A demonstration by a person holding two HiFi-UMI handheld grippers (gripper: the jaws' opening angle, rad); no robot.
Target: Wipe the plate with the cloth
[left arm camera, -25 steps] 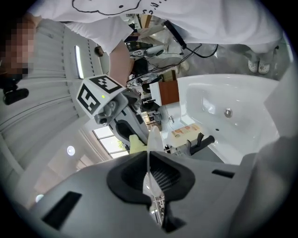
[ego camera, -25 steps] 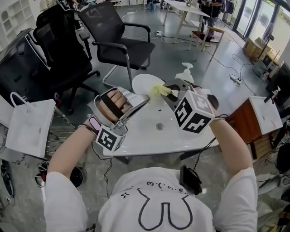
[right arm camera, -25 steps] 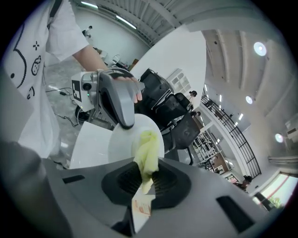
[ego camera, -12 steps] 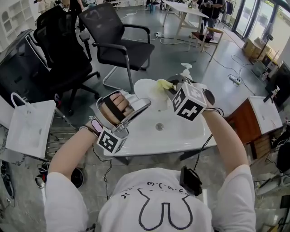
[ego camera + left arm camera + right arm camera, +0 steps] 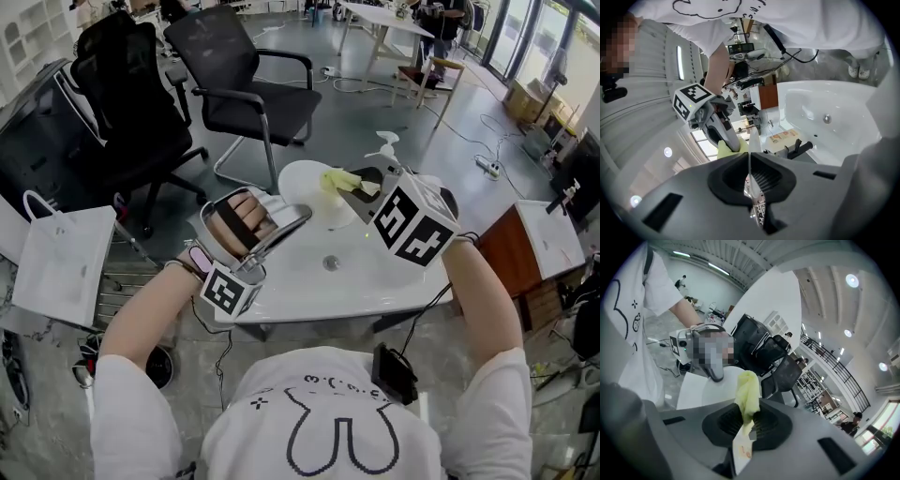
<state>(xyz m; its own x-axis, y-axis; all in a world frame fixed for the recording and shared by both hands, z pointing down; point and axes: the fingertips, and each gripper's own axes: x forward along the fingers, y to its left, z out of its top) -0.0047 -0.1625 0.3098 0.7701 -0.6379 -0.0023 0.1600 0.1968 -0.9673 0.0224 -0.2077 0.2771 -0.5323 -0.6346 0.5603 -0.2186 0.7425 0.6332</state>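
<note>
L gripper (image 5: 296,214) clamps plate (image 5: 300,174) rim, R gripper (image 5: 364,186) pinches cloth (image 5: 336,178); hard wipe cld pry plate from edge grip.

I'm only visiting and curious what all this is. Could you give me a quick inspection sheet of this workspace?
Surface: white table, round fitting in its top.
Job's things: white plate held by its rim; yellow cloth at its face.
Clutter: pump bottle at the table's far edge.
Grippers: left hand-held gripper shut on the plate's rim; right hand-held gripper shut on the cloth.
Cables: power strip with leads on the floor.
Surroundings: black office chairs, white bag, wooden cabinet.
</note>
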